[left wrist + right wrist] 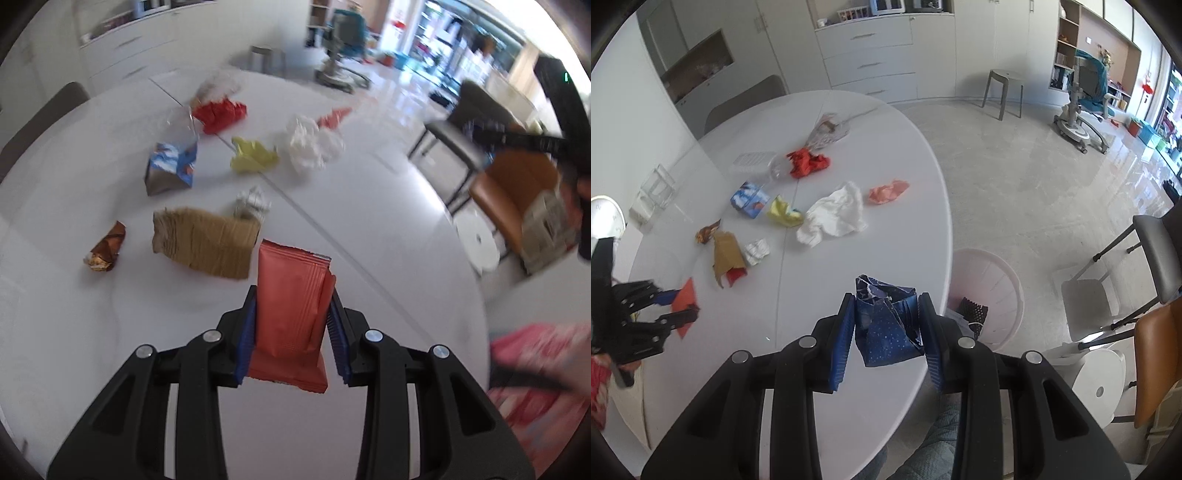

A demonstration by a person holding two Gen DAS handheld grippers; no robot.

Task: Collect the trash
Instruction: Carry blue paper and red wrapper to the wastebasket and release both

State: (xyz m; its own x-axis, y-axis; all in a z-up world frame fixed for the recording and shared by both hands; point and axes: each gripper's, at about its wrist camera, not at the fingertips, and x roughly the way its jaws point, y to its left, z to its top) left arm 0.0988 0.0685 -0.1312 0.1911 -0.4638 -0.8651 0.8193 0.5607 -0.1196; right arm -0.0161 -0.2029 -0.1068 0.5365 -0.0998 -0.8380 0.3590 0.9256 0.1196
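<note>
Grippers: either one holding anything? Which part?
Both hold. Left gripper clamps the orange-red wrapper across its lower half, the top sticking out past the jaws. Right gripper grips the crumpled blue wrapper by its sides.

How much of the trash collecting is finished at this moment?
Done: the pink bin beside the table already holds some dark trash. In hand: the left hand-held gripper clamps an orange wrapper; the right hand-held gripper clamps a blue wrapper. Left: many pieces, including the white tissue.
</note>
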